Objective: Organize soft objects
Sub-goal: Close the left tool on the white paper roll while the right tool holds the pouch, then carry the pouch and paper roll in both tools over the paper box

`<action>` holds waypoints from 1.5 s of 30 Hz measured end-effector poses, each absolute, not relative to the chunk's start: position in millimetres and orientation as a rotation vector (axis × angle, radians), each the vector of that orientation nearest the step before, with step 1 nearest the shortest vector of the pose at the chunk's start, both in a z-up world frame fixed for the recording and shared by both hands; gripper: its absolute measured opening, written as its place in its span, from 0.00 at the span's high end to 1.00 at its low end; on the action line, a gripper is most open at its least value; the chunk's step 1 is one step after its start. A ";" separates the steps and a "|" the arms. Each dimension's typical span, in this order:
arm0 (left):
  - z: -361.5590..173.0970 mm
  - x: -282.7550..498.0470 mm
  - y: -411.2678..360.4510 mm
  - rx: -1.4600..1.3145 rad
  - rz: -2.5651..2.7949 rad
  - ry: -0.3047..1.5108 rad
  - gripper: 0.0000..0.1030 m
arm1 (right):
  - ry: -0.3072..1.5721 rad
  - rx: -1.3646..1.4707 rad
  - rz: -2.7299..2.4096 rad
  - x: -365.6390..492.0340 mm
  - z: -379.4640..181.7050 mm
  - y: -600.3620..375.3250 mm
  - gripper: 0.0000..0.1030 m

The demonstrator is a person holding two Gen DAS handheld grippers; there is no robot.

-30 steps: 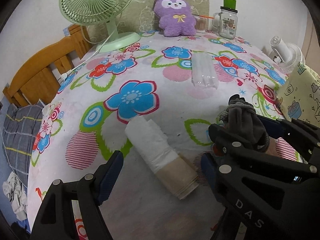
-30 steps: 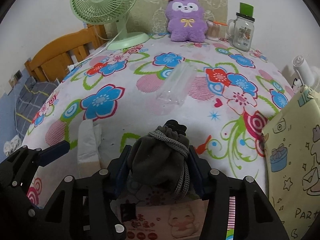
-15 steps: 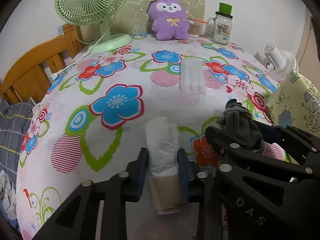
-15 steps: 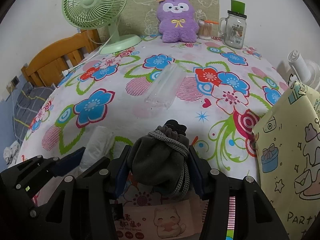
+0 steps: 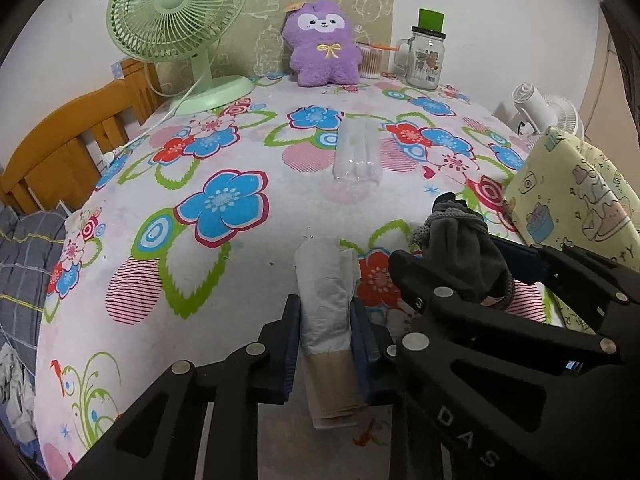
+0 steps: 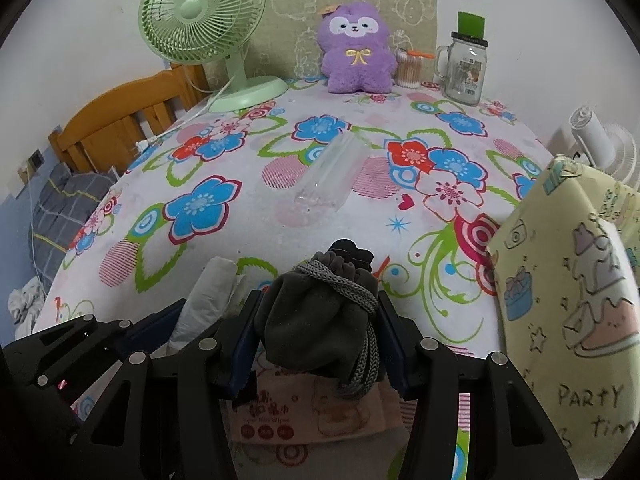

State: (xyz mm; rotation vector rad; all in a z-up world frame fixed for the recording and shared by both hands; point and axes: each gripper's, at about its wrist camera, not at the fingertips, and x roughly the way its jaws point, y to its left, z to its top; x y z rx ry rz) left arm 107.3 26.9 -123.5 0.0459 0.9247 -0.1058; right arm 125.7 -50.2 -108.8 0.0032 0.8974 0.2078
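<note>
White roll [image 5: 325, 300] pinched between left gripper [image 5: 325, 334] pads, low centre on floral cloth [image 5: 260, 240]. Grey pouch [image 6: 320, 320] clamped in right gripper [image 6: 318, 340], at 3 o'clock of roll, over pink wipes pack [image 6: 312, 416]. Clear bottle [image 5: 357, 152] lying at 12 o'clock, well apart. Purple plush [image 5: 322, 42], fan [image 5: 178, 12], jar [image 5: 426, 58] along far edge. Yellow bag [image 6: 568, 300] at 3 o'clock.

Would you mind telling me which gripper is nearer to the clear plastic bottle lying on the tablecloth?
Neither clearly. The left gripper, shut on the white bag roll, and the right gripper, shut on the grey pouch, sit side by side, both well short of the bottle.
</note>
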 end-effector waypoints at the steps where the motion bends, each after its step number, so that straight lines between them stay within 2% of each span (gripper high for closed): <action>1: -122.2 105.6 26.2 0.046 -0.105 0.924 0.78 | 0.896 0.004 0.207 123.6 -107.3 -50.8 0.45; 45: -34.3 47.2 -12.1 0.098 -0.124 0.733 0.78 | 0.707 0.011 0.171 55.6 -13.8 -89.9 0.45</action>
